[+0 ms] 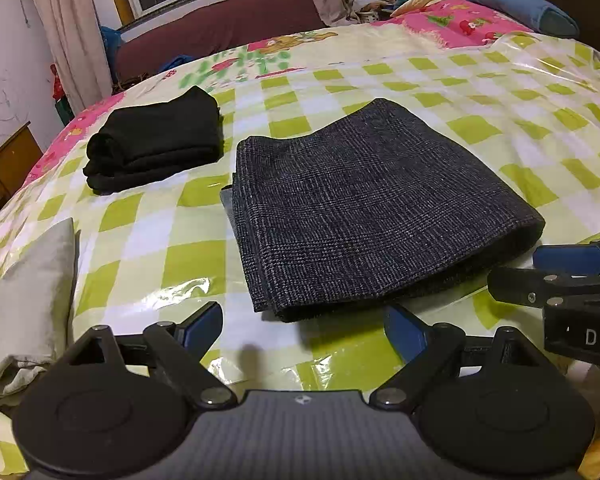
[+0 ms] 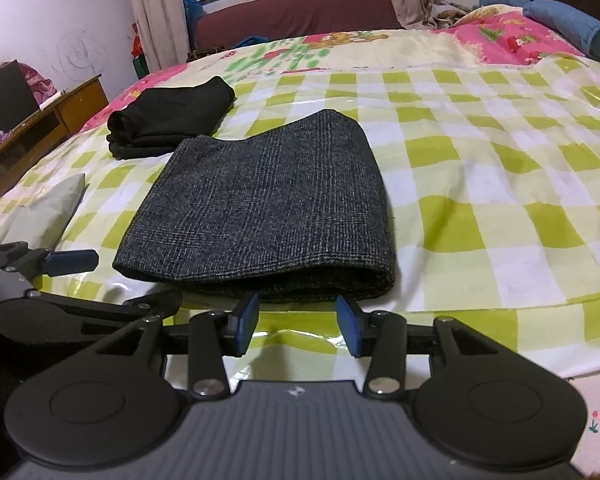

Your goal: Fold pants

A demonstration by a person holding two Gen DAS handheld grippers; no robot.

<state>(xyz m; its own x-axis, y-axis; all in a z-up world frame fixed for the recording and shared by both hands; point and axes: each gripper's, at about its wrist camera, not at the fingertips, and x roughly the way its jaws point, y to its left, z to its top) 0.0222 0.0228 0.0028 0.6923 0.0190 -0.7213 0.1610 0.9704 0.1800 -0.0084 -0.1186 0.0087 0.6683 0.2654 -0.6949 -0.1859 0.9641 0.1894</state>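
Folded dark grey plaid pants (image 1: 364,208) (image 2: 268,208) lie flat on the green-checked bed cover (image 1: 148,248) (image 2: 480,200), thick fold toward me. My left gripper (image 1: 304,332) is open just in front of their near left corner, with nothing between its blue pads. My right gripper (image 2: 299,320) is open too, its pads close before the pants' near folded edge and not pressing on the cloth. In the left wrist view the right gripper (image 1: 540,272) shows at the right edge. The left gripper (image 2: 116,280) shows low on the left in the right wrist view.
Folded black pants (image 1: 156,140) (image 2: 172,120) sit behind and left of the plaid ones. A light grey cloth (image 1: 24,300) (image 2: 48,208) lies at the bed's left edge. Blue pillows (image 1: 520,8) and a pink quilt (image 1: 460,20) are at the far right; a wooden cabinet (image 2: 40,128) stands on the left.
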